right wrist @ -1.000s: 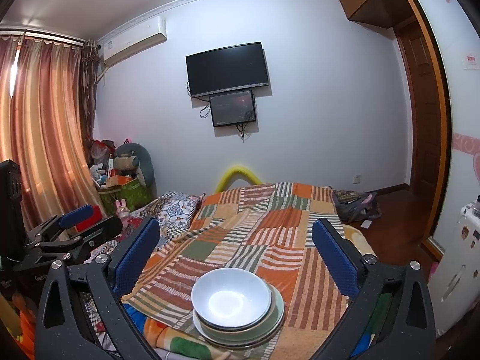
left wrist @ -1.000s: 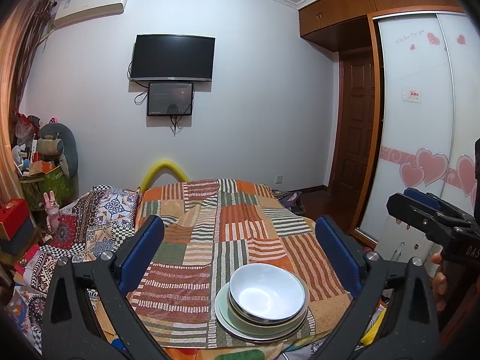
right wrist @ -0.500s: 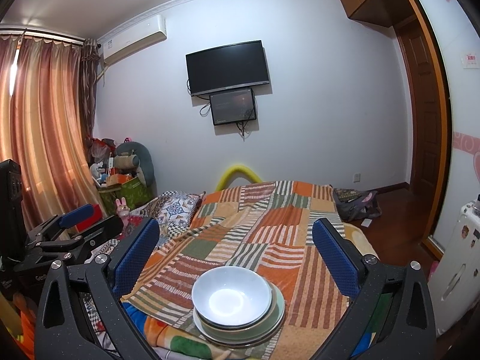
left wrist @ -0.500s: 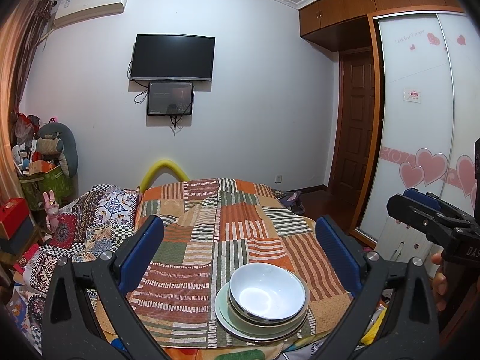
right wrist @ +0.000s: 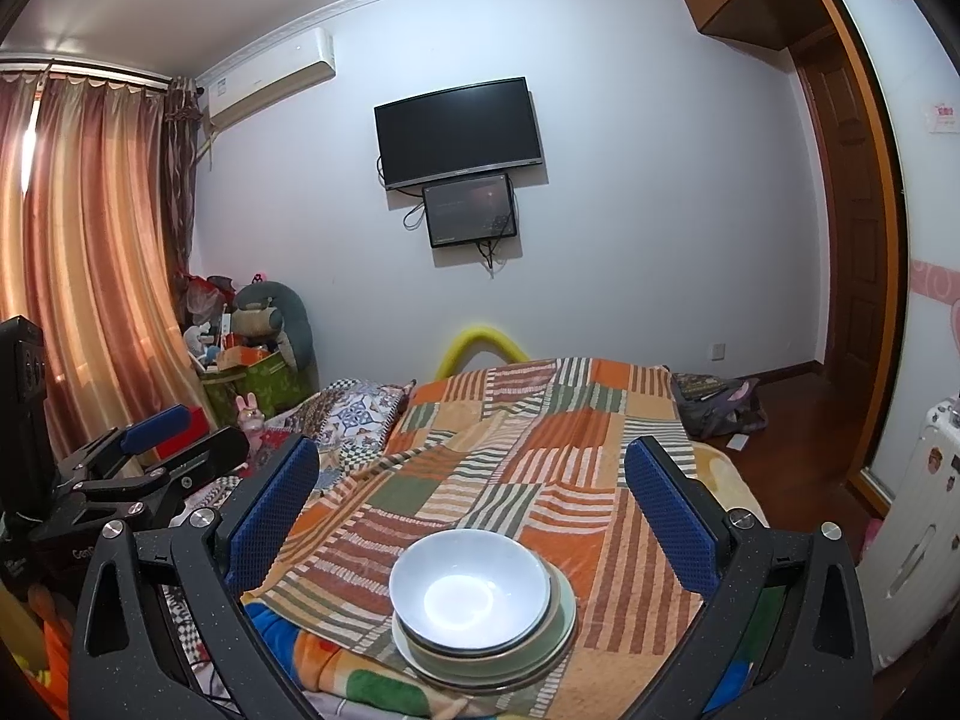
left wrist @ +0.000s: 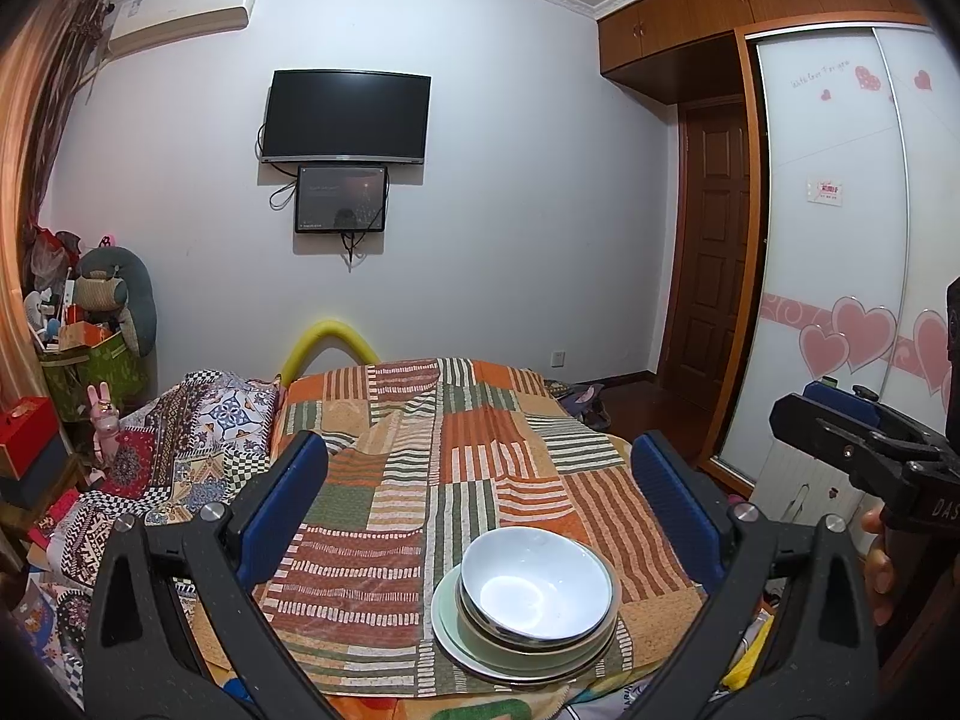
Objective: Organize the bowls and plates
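A: Status?

B: Left tool (left wrist: 480,510) spread wide, nothing between the pads. Right tool (right wrist: 471,507) same, spread and empty. Both hang above the bed, clear of the crockery.

A: Where's the stack?

B: Near edge of the patchwork blanket (left wrist: 480,456). In the left wrist view it sits at about 5 o'clock from frame centre; in the right wrist view, at 6 o'clock. White bowl (left wrist: 536,583) on top, nested in what looks like another bowl, over a pale green plate (left wrist: 447,615) and a wider one under it. Can't count the layers exactly.

A: Handling?

B: My read: glazed ceramic, rigid, slick, chips if knocked. Whole stack is heavy; single bowl is moderate. Bed underneath is soft, so the stack could rock when pressed.

A: Grip point?

B: Take the top bowl by its rim, one pad inside, one outside, at the side nearest the tool. Lift straight up so the lower piece doesn't drag along.
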A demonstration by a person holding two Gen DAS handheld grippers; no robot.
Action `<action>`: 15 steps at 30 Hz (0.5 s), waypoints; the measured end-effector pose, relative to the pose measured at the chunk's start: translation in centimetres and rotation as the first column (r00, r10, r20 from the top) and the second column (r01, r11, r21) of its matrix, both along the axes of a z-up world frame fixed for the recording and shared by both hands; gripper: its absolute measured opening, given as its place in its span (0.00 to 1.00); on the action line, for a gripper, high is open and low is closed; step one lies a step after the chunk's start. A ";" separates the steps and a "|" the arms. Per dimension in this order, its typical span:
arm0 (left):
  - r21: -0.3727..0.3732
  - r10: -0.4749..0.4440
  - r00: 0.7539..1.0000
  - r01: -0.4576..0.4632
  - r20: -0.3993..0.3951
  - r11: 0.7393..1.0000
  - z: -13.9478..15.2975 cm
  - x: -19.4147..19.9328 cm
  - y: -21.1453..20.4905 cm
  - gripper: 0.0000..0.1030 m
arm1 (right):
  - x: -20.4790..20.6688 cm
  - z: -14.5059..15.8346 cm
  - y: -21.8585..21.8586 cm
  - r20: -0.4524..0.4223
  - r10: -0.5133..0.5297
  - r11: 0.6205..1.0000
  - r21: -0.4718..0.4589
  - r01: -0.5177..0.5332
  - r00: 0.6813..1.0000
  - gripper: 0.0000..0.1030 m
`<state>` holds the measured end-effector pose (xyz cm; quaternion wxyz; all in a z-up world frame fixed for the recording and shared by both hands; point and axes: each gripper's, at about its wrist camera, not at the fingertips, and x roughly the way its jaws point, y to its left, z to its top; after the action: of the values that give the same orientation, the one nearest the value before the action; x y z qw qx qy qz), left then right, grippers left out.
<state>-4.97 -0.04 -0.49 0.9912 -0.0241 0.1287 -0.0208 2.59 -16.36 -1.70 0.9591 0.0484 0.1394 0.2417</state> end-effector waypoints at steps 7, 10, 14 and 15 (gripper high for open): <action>0.001 -0.006 1.000 0.006 -0.010 1.000 -0.1 0.4 -0.2 1.00 | -0.1 0.2 0.0 0.003 0.001 1.000 -0.002 -0.001 1.000 0.99; 0.003 -0.011 1.000 0.011 -0.012 1.000 -0.2 0.4 -0.4 1.00 | -0.1 0.2 0.1 0.003 0.002 1.000 -0.003 -0.002 1.000 0.99; 0.004 -0.015 1.000 0.015 -0.010 1.000 -0.1 0.3 -0.6 1.00 | -0.1 0.2 0.0 0.000 0.003 1.000 -0.002 -0.003 1.000 0.99; 0.002 -0.016 1.000 0.017 -0.009 1.000 -0.1 0.3 -0.7 1.00 | 0.1 0.2 0.0 -0.001 0.004 1.000 -0.001 -0.004 1.000 0.99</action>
<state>-4.65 -0.70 -0.62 0.9904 -0.0223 0.1335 -0.0288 2.66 -16.41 -1.55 0.9586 0.0475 0.1400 0.2434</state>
